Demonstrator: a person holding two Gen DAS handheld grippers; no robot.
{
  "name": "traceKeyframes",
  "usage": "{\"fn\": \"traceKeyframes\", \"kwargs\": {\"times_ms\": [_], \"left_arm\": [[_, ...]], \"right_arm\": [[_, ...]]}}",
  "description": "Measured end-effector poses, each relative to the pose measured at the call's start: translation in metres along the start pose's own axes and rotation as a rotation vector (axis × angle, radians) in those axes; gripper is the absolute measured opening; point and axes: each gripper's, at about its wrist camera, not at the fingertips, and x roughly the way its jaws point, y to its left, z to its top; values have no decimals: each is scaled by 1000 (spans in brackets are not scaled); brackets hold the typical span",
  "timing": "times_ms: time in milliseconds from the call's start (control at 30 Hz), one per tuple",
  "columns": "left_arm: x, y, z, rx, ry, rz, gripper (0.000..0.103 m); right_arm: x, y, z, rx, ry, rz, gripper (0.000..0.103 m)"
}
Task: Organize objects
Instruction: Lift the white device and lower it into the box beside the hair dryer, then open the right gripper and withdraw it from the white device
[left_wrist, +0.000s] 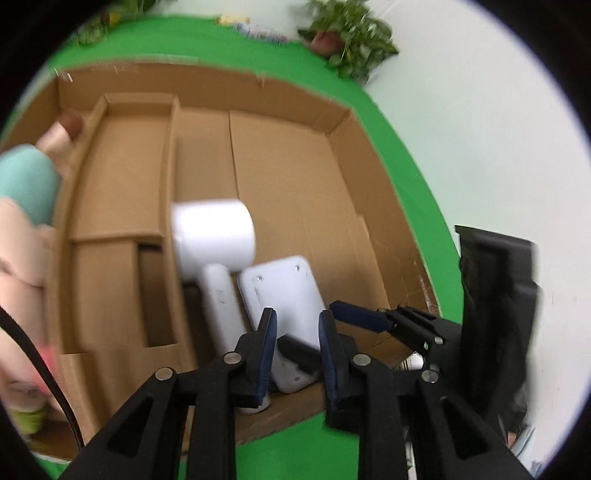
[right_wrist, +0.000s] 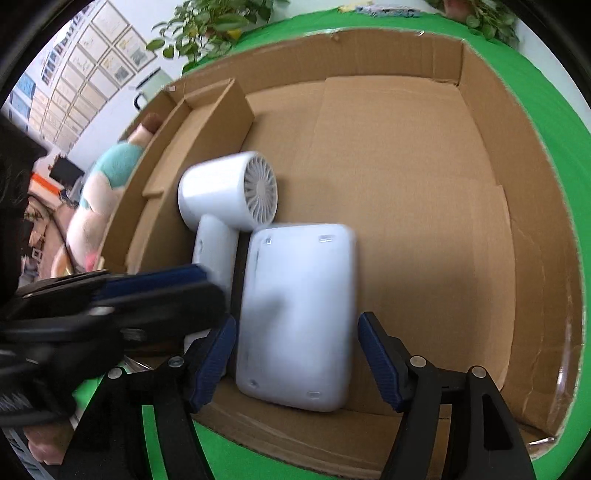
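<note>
A white hair dryer (right_wrist: 225, 192) lies in a shallow cardboard box (right_wrist: 480, 110), handle towards me. A white rounded flat case (right_wrist: 299, 314) lies beside it on the right. My right gripper (right_wrist: 297, 360) is open, its blue pads on either side of the case's near end, not pressing. One of its fingers (left_wrist: 354, 315) shows in the left wrist view. My left gripper (left_wrist: 297, 314) reaches in across the dryer handle (left_wrist: 221, 302), also seen as the left gripper (right_wrist: 201, 277). Its jaws stand close together with nothing clamped; the handle lies outside the left finger.
Cardboard dividers (left_wrist: 122, 177) fill the box's left part. A plush toy (right_wrist: 110, 173) lies outside the left wall. The box sits on a green cloth (right_wrist: 554, 110). Potted plants (left_wrist: 351, 40) stand at the back, and a black chair (left_wrist: 495, 295) is on the right.
</note>
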Motion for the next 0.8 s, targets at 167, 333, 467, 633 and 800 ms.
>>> {"fn": "traceKeyframes", "kwargs": {"times_ms": [167, 333, 467, 633, 800], "left_arm": [[-35, 13, -9, 67, -85, 103, 23], [-33, 42, -21, 29, -69, 141, 23], [-29, 65, -34, 7, -71, 116, 23], [-35, 63, -40, 7, -78, 100, 23], [-37, 57, -41, 3, -79, 94, 23]], "right_arm": [[-3, 4, 6, -27, -18, -31, 69], [13, 11, 2, -9, 7, -40, 62], [11, 10, 0, 33, 5, -35, 62], [14, 14, 1, 49, 13, -33, 62], [22, 22, 3, 59, 17, -36, 62]]}}
